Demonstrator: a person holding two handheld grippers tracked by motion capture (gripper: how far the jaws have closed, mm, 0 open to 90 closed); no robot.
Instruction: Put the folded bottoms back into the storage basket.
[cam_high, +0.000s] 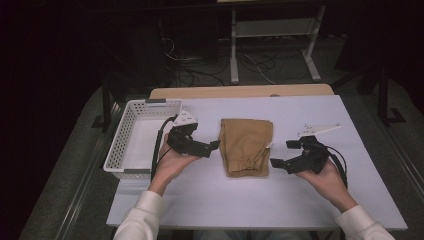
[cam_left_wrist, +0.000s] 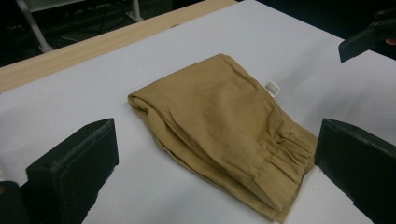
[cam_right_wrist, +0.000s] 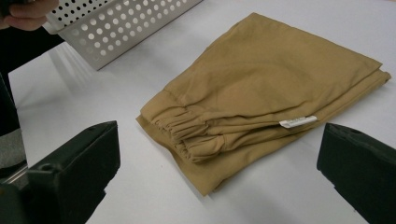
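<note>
A folded tan garment (cam_high: 246, 146) with an elastic waistband and a small white tag lies flat in the middle of the white table (cam_high: 300, 200). My left gripper (cam_high: 209, 148) hovers just left of it, jaws wide apart and empty. My right gripper (cam_high: 284, 155) sits just right of it, open as well, nothing held. In the left gripper view the garment (cam_left_wrist: 224, 130) lies between and beyond the two jaws. In the right gripper view the garment (cam_right_wrist: 261, 93) shows its gathered waistband nearest the jaws, tag on the right fold.
A white perforated basket (cam_high: 131, 142) stands at the table's left edge, also seen as the basket (cam_right_wrist: 116, 28) in the right gripper view. A wooden strip (cam_high: 240, 91) borders the far edge. A metal stand (cam_high: 272, 45) and cables lie on the floor behind.
</note>
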